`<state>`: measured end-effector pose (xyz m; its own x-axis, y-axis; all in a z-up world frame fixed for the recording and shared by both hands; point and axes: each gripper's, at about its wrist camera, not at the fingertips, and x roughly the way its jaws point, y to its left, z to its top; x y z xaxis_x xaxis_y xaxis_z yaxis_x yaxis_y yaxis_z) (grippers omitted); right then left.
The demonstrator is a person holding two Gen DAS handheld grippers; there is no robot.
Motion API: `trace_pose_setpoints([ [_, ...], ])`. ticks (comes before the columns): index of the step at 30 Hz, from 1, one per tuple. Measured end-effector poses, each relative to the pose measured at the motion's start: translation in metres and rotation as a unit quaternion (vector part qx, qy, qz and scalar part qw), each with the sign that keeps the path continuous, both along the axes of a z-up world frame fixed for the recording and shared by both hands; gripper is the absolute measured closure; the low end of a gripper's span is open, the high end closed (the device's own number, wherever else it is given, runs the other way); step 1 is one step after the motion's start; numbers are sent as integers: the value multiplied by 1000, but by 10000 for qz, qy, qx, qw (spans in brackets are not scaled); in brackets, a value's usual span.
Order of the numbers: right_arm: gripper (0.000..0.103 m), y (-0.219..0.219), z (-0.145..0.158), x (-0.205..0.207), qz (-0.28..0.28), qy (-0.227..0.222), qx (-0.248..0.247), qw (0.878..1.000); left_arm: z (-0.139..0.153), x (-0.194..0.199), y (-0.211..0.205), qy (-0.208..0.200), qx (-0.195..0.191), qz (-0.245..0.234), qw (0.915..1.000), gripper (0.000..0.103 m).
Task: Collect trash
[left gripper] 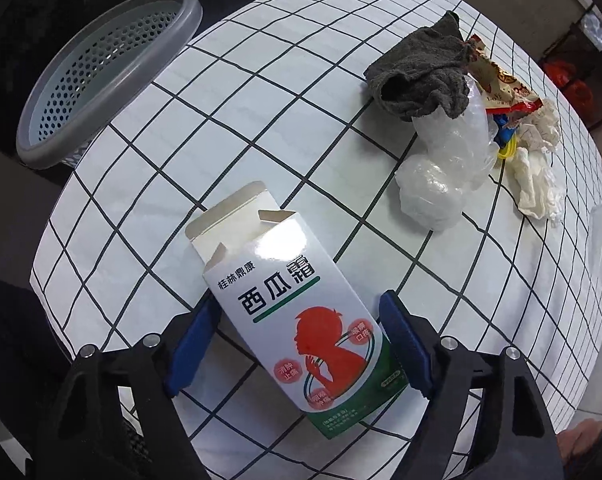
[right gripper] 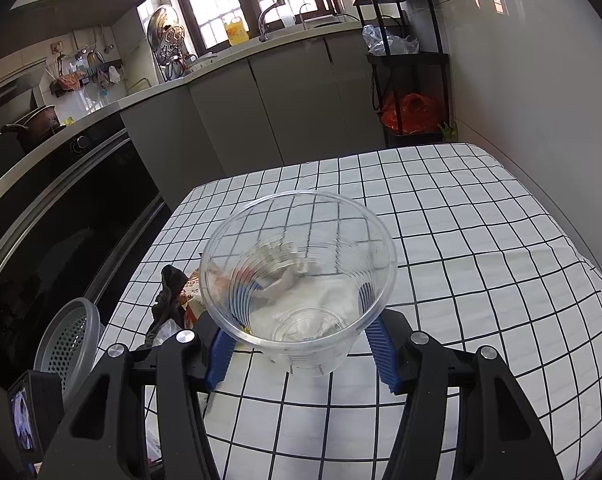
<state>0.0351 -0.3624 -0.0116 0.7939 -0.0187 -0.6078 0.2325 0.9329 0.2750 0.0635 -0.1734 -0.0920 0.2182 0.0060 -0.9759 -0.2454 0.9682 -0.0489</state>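
The left wrist view looks steeply down along its fingers point(left gripper: 405, 344) at the table point(left gripper: 261, 128), close above a box point(left gripper: 301, 320), the bin point(left gripper: 101, 80) ahead-left. The right wrist view looks shallower across the table point(right gripper: 481, 260) toward kitchen cabinets point(right gripper: 261, 112), a cup point(right gripper: 301, 280) filling its near centre. Both share the bin point(right gripper: 69, 340), cloth point(left gripper: 421, 68) point(right gripper: 169, 296) and the checked table.

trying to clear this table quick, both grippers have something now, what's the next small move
Probably swing the left gripper toward the grey perforated basket and drop the medicine box in. The box sits between its blue fingers, and the basket stands open just off the table's edge. The right gripper can follow with the clear plastic cup.
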Motion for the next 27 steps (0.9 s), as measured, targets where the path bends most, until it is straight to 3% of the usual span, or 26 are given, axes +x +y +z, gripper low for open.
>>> trace_pose_setpoints([
  [5,47,-1,-1,0,-13,9,22,10000,4,-14,-2,-194,105,-314,9993,41],
  [8,47,1,-1,0,4,12,-28,10000,8,-23,-1,-381,105,-560,9976,45],
  [14,47,4,0,-3,1,10,-108,9999,24,-35,11,-825,233,-879,9924,46],
  [20,47,16,4,-6,24,12,-77,10000,53,-41,53,-1411,441,-1138,9824,46],
  [27,47,61,16,-9,252,-63,-172,9995,86,-32,112,-1984,641,-1185,9708,46],
])
